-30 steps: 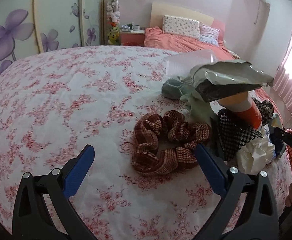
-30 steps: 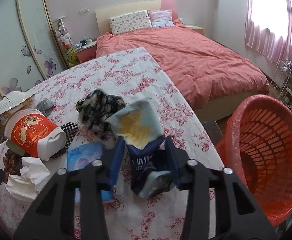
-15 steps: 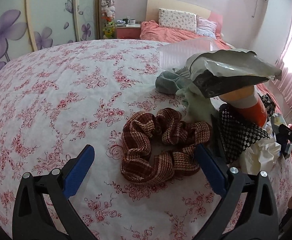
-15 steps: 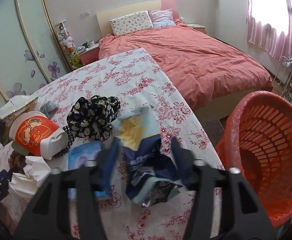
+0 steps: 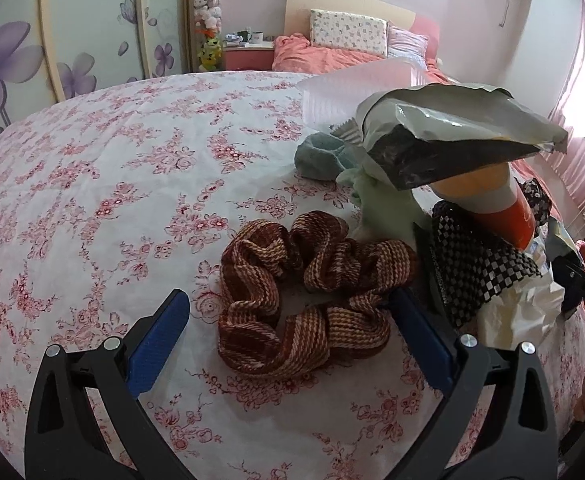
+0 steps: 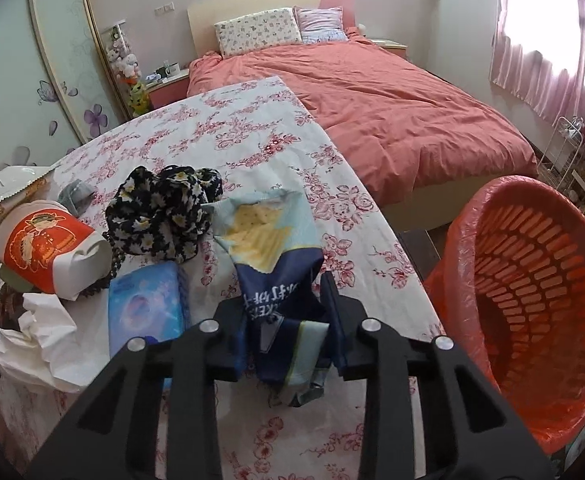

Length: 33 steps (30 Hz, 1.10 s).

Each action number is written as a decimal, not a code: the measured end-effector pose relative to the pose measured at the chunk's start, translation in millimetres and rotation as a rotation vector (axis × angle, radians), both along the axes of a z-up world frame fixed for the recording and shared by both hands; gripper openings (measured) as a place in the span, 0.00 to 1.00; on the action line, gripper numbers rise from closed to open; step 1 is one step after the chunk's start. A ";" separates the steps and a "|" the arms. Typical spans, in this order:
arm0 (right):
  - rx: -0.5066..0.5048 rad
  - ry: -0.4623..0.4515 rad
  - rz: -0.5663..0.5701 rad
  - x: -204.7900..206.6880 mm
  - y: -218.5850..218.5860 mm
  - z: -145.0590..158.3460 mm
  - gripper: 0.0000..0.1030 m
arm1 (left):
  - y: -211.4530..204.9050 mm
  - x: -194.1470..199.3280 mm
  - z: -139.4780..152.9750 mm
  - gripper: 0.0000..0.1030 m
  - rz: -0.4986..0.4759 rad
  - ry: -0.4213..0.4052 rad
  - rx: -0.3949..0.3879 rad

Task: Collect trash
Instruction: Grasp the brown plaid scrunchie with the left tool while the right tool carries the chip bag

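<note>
Right fingers (image 6: 334, 280) have closed, clamping the snack bag (image 6: 276, 276) between them

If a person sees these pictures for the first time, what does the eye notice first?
Probably the big orange basket, lined with plastic, standing beside the flowered table. Next, the blue snack bag pinched in the right gripper, whose jaws have just been closing, then the brown plaid scrunchie before the open left gripper.

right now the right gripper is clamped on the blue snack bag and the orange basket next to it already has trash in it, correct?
Not quite. The right wrist view shows the orange basket empty, with only its plastic liner inside. The rest holds: the right gripper is closed on the blue snack bag, its jaws having just closed on it.
</note>
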State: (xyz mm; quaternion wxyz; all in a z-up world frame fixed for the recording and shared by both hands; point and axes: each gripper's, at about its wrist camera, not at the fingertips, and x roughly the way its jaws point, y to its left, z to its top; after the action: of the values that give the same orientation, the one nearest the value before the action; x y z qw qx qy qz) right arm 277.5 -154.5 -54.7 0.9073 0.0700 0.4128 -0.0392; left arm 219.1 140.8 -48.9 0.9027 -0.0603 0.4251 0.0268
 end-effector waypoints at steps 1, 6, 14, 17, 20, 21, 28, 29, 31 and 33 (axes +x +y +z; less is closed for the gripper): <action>-0.006 -0.006 -0.002 -2.3 0.5 0.9 0.29 | 0.2 0.8 -0.5 0.82 -0.002 0.001 -0.009; -0.014 -0.019 -0.006 -8.8 0.2 5.0 0.29 | -1.0 -2.0 0.7 0.56 -0.018 -0.016 -0.022; -0.009 -0.035 -0.018 -25.3 -1.4 13.1 0.29 | 10.3 -17.0 6.4 0.29 -0.017 -0.056 -0.056; -0.008 -0.045 -0.019 -34.0 -2.1 18.9 0.29 | 16.4 -24.3 11.0 0.27 -0.004 -0.069 -0.067; -0.002 -0.063 -0.017 -45.5 -3.1 28.1 0.29 | 20.4 -34.1 20.1 0.27 0.001 -0.091 -0.069; 0.000 -0.068 -0.017 -48.6 -3.3 30.8 0.29 | 20.7 -36.9 23.7 0.27 0.000 -0.098 -0.069; 0.010 -0.126 -0.014 -79.0 -8.4 58.2 0.29 | 8.2 -62.4 58.2 0.27 -0.040 -0.164 -0.091; 0.009 -0.135 -0.015 -83.4 -9.5 62.4 0.29 | 4.5 -65.1 62.0 0.27 -0.050 -0.172 -0.093; 0.006 -0.154 -0.022 -93.0 -13.7 70.2 0.29 | -5.2 -71.3 70.0 0.27 -0.076 -0.188 -0.097; 0.006 -0.172 -0.031 -102.3 -18.7 77.2 0.29 | -16.1 -76.8 78.1 0.27 -0.104 -0.204 -0.105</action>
State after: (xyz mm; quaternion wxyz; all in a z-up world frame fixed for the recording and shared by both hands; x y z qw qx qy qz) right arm 175.2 -173.2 22.6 0.9384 0.0823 0.3325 -0.0460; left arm 142.3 124.7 29.2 0.9370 -0.0879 0.3346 -0.0487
